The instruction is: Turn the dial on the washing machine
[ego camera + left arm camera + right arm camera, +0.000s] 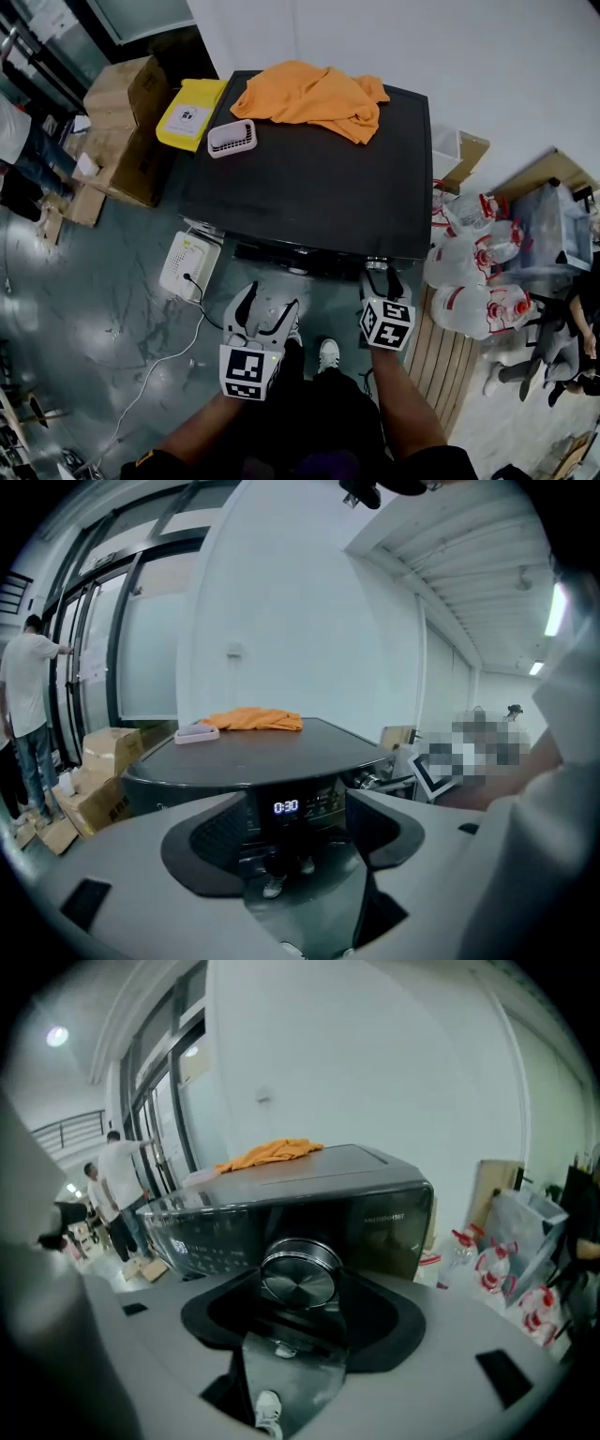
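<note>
Right gripper view: round brushed-metal dial [298,1274]

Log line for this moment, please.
left gripper: open, empty | right gripper: jaws flank dial, grip unclear | display: 0:30

You're in a warehouse-style test space: a washing machine [309,178] stands free on a glossy grey floor [84,309]. Stacked cardboard boxes [122,122] sit beside it, water jugs [469,281] on the other side. Glass partition walls [141,639], strip lights [560,607] overhead.
</note>
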A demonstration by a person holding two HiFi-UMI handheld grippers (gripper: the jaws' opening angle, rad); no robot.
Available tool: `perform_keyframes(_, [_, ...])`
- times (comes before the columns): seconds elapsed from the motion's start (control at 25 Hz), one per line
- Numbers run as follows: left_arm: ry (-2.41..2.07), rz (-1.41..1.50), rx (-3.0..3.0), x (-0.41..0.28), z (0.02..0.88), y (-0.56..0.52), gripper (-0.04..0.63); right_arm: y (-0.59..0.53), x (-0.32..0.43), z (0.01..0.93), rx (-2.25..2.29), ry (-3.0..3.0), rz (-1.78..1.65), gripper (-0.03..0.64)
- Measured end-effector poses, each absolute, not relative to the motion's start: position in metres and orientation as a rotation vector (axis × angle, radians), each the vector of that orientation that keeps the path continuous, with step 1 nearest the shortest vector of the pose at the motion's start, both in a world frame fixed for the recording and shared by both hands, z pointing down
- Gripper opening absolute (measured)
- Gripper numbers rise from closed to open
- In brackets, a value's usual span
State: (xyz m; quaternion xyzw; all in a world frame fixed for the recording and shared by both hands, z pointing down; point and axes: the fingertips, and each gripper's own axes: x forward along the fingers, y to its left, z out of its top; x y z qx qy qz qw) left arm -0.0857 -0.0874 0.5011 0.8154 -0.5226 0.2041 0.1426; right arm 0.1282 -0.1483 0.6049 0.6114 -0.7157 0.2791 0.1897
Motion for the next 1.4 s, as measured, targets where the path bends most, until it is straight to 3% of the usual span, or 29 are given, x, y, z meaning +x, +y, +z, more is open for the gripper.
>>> perform_keyframes(0.24, [-1.502, 0.570, 2.365, -0.081, 0.497, -0.087, 0.313, -0.145, 0.131, 0.607, 1.720, -2.079, 0.976, 0.275])
perform_keyframes(0.56, [-1.502, 0.571, 2.369, -0.077, 0.497, -0.087, 0.313, -0.145, 0.122, 0.585, 1.600, -1.869, 0.290, 0.276])
perform_keyframes(0.76, [-1.511, 0.572, 2.368, -0.079, 0.495, -0.088, 0.313, -0.148, 0.117, 0.588, 1.548, -1.791, 0.169, 0.275])
perform_keyframes(0.96, [-1.512, 0.561, 2.363, -0.080, 0.495, -0.087, 0.313, -0.147, 0.118, 0.592, 1.581, -1.820, 0.267, 0.258])
perform_keyframes(1.4, [-1.488, 0.529, 2.336, -0.078, 0.500, -0.088, 0.313, -0.147, 0.132, 0.598, 1.714, -2.133, 0.886, 0.259])
